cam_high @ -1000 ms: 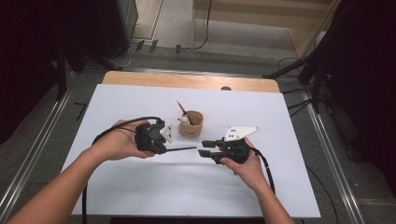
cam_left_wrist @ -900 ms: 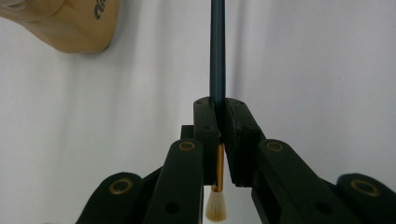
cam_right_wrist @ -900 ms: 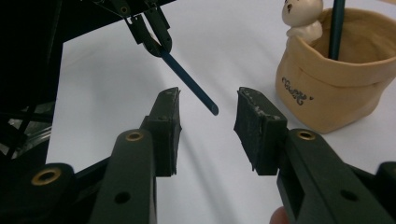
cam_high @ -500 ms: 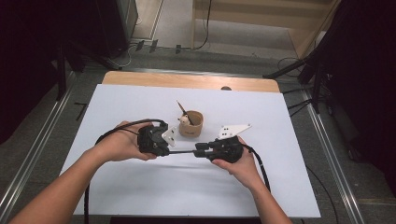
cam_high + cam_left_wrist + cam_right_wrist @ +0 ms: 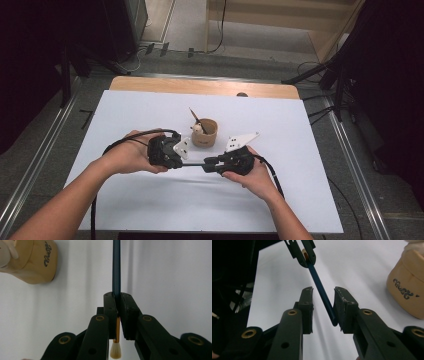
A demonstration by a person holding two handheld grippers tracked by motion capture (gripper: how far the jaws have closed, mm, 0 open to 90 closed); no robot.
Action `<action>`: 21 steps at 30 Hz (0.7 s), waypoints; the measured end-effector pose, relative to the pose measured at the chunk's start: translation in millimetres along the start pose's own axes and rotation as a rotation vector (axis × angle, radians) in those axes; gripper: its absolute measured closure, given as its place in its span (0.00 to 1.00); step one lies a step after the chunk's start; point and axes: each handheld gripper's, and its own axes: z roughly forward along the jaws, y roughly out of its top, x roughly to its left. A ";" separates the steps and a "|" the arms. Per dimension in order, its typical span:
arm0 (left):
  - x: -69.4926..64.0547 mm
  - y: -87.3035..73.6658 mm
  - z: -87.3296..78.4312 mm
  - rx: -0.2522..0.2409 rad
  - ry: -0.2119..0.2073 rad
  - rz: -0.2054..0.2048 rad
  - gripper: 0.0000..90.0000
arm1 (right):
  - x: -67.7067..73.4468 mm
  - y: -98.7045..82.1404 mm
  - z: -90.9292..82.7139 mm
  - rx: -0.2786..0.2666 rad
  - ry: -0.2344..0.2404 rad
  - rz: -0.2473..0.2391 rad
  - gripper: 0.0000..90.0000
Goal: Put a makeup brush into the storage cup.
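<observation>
From above, the white-topped table (image 5: 150, 210) carries both hands close together near its middle, and the left gripper (image 5: 176, 159), held in the person's left hand (image 5: 131, 157), points rightward toward the other. Its jaws are clamped tight on a slim dark-blue paintbrush (image 5: 194, 164) that runs level between the two tools; the left gripper view shows what the high view cannot: the gold ferrule of the paintbrush (image 5: 116, 287) is pinched between the pads, the pale bristle tuft hangs behind the jaws toward the camera, and the blue handle runs straight away from them over the table. Behind the gap between the grippers stands a tan cylindrical cup (image 5: 204, 132) with dark script lettering, and the high view shows a second brown-handled brush (image 5: 194, 118) leaning out of it beside a whitish object; the gripper views catch the cup's side (image 5: 37, 262) but not the leaning handle. To the right, the right gripper (image 5: 210, 163), in the right hand (image 5: 250, 175), faces left. The right gripper view shows its jaws (image 5: 323, 307) apart with the free end of the blue handle between them, lying against or just beside one pad and clear of the other; they have just been closing, yet do not clamp it. That view also shows the left gripper's tips farther off, gripping the brush, and the cup (image 5: 404, 292) off to one side.
</observation>
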 end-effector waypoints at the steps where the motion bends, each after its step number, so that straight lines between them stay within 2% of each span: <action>1: -0.7 0.6 0.8 0.001 -0.002 0.000 0.94 | 0.6 1.0 1.2 0.013 0.005 -0.002 0.77; 4: -1.9 2.1 2.9 0.015 0.000 0.012 0.94 | 1.4 4.4 5.0 0.053 0.010 -0.029 0.78; 11: -5.0 4.0 4.5 0.024 -0.004 0.031 0.94 | -0.2 11.2 11.9 0.160 0.033 -0.049 0.81; 15: -6.7 4.3 5.9 0.030 0.002 0.042 0.94 | -1.1 15.4 13.4 0.196 0.049 -0.067 0.85; 21: -8.7 4.8 6.4 0.039 0.000 0.072 0.94 | -2.8 16.6 16.5 0.242 0.088 -0.065 0.94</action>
